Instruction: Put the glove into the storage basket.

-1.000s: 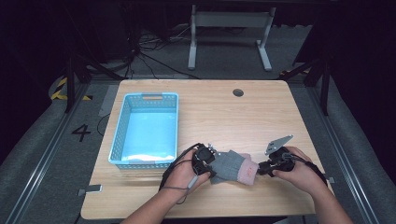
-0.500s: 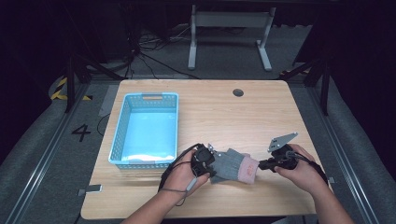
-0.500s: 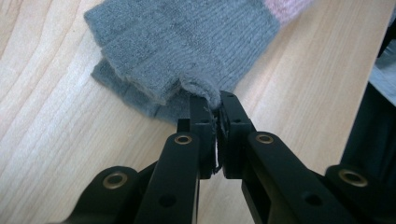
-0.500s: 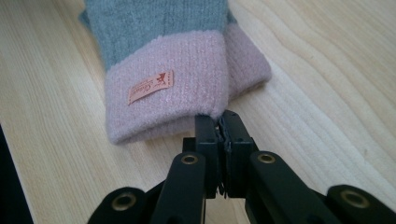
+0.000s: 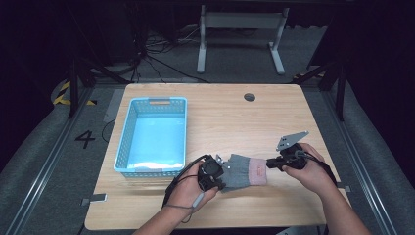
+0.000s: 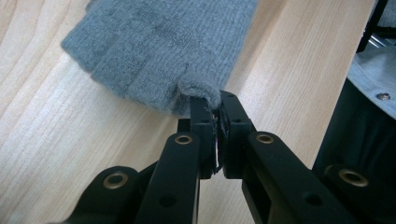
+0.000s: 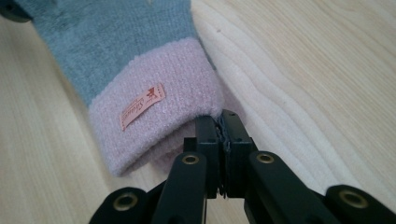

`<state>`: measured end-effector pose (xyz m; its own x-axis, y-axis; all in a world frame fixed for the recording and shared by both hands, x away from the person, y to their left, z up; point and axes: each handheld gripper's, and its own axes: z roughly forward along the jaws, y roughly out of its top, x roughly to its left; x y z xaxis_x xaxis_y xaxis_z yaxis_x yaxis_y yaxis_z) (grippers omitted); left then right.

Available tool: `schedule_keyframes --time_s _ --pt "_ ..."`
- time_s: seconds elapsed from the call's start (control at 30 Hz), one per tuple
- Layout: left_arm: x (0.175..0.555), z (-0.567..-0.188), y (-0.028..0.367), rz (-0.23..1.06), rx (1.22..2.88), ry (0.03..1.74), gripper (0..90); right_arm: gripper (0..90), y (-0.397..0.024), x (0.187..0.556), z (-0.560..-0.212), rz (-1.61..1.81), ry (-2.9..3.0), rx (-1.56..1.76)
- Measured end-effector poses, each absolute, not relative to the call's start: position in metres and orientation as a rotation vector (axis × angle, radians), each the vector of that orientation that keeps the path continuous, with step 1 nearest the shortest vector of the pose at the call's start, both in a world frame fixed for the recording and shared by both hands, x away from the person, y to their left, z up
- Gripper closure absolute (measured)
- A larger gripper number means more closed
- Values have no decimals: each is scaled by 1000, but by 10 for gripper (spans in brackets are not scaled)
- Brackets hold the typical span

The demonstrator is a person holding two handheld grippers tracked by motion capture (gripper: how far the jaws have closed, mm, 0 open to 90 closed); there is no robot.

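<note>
- Two grippers, one glove (image 5: 246,171): left gripper (image 6: 212,105) pinches a grey fingertip, right gripper (image 7: 219,122) pinches the pink cuff's edge.
- Glove: stretched between them, low over the table (image 5: 215,117).
- Basket (image 5: 152,137): beyond the left gripper, empty.
- Advice: raise both ends evenly, keep the knit taut, and avoid tugging, since each bite looks shallow.

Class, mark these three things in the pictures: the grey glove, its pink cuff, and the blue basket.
grey glove (image 5: 241,170), high view, middle of its grey knit body.
pink cuff (image 7: 154,116), right gripper view, centre of the pink band.
blue basket (image 5: 158,101), high view, far rim by the handle.
</note>
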<state>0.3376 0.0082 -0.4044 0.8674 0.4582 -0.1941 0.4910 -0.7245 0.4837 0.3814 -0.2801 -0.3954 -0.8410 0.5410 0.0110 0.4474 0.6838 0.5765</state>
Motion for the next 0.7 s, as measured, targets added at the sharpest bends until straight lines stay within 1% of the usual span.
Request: schedule_keyframes --time_s 0.7 --pt "341 -418 -2 -119 2555 671 867 886 -278 397 -412 827 2754 861"
